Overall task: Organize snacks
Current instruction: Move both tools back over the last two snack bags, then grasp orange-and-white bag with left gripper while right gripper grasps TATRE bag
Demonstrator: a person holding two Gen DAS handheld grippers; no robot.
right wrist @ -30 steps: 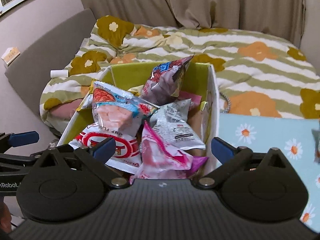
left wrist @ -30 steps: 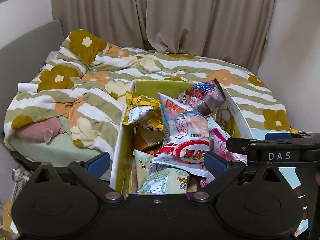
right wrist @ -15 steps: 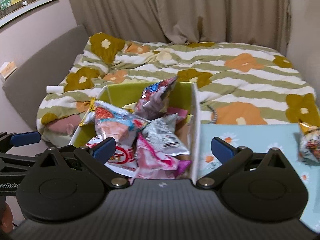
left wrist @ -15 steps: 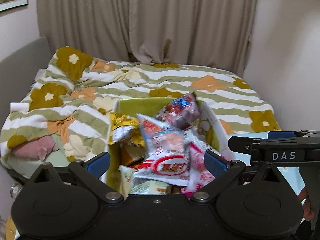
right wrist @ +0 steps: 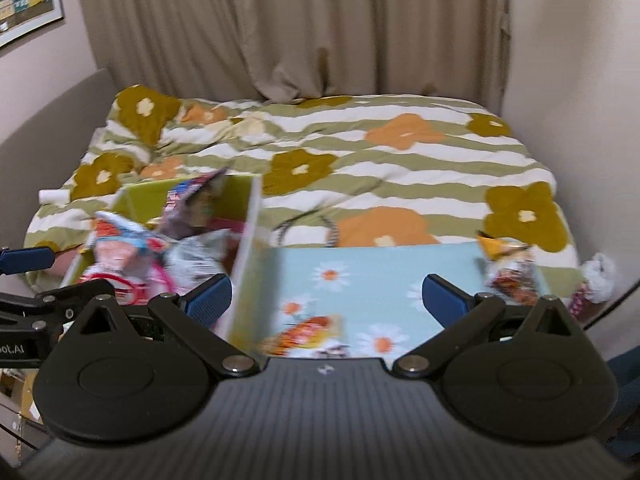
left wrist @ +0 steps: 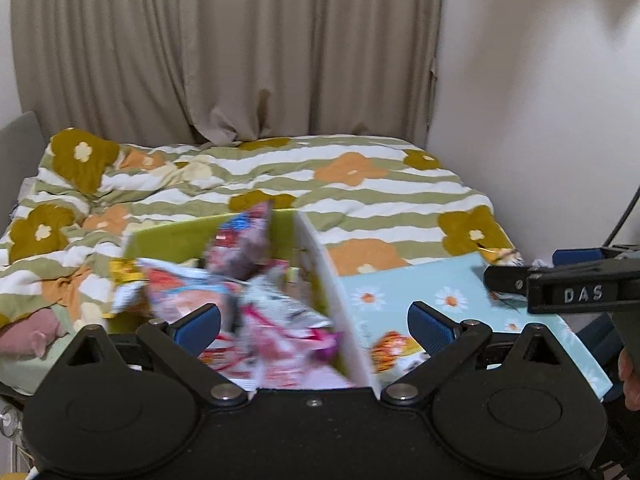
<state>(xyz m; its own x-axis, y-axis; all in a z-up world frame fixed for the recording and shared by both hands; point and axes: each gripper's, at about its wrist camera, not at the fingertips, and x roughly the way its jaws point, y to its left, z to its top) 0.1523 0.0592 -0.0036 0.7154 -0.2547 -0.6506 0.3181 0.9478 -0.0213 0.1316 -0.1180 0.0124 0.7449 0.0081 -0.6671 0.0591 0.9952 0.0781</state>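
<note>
With both my left gripper and right gripper wide-jawed and empty, the overstuffed snack box sits ahead between my left jaws, its loosely heaped packets liable to spill if nudged.

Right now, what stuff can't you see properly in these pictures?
- Printing on the snack packets in the green box: motion blur, both views.
- The orange packet on the blue daisy cloth: right wrist view, its near part hidden behind the right gripper body, and blurred.
- The box's bottom: buried under packets.
- The wall picture: cut off by the left edge, right wrist view.
</note>
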